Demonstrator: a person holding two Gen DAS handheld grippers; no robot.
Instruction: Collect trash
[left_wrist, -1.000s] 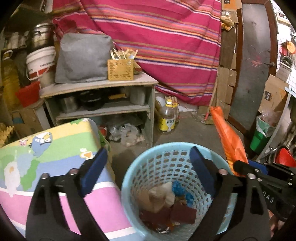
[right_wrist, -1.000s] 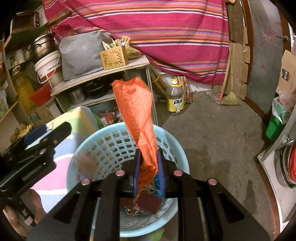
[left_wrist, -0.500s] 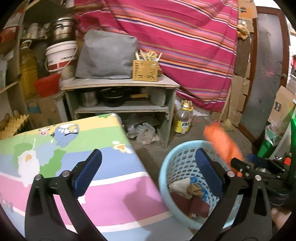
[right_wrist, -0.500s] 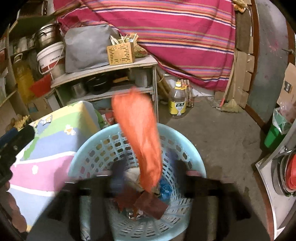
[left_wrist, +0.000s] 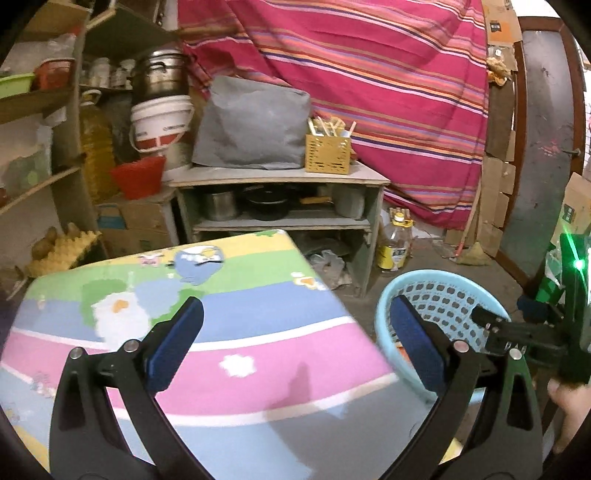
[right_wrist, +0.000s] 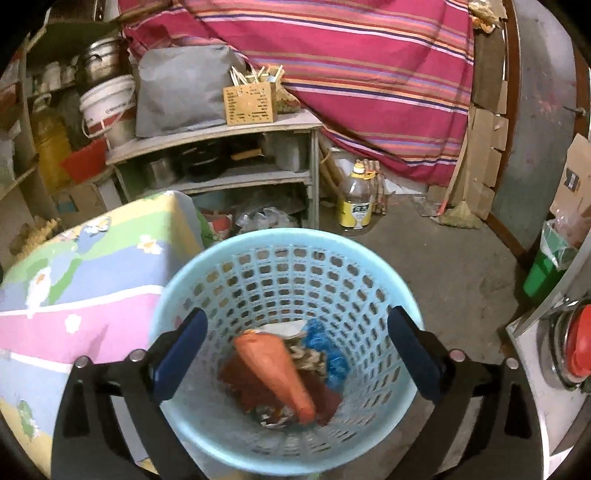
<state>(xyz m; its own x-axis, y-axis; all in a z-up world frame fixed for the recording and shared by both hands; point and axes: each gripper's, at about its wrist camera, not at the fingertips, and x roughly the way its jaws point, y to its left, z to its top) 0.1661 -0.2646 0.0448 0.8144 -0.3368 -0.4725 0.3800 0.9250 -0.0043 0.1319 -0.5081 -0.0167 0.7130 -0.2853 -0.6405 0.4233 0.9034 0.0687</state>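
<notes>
A light blue perforated basket (right_wrist: 280, 247) stands on the floor beside the table; it also shows in the left wrist view (left_wrist: 436, 280). An orange wrapper (right_wrist: 273, 365) lies inside it on top of dark red, blue and pale scraps. My right gripper (right_wrist: 295, 354) is open and empty, directly above the basket. My left gripper (left_wrist: 295, 347) is open and empty over the colourful cartoon table cover (left_wrist: 229, 339). The right gripper (left_wrist: 517, 328) shows at the right edge of the left wrist view, over the basket.
A grey shelf unit (left_wrist: 280, 206) with pots, a grey bag and a yellow holder stands behind. An oil bottle (right_wrist: 354, 203) stands on the floor. A striped red cloth (left_wrist: 369, 92) hangs at the back. A green bin (right_wrist: 546, 269) stands at right.
My right gripper opened and the orange wrapper dropped into the basket. My left gripper swung left, from over the basket to over the table cover.
</notes>
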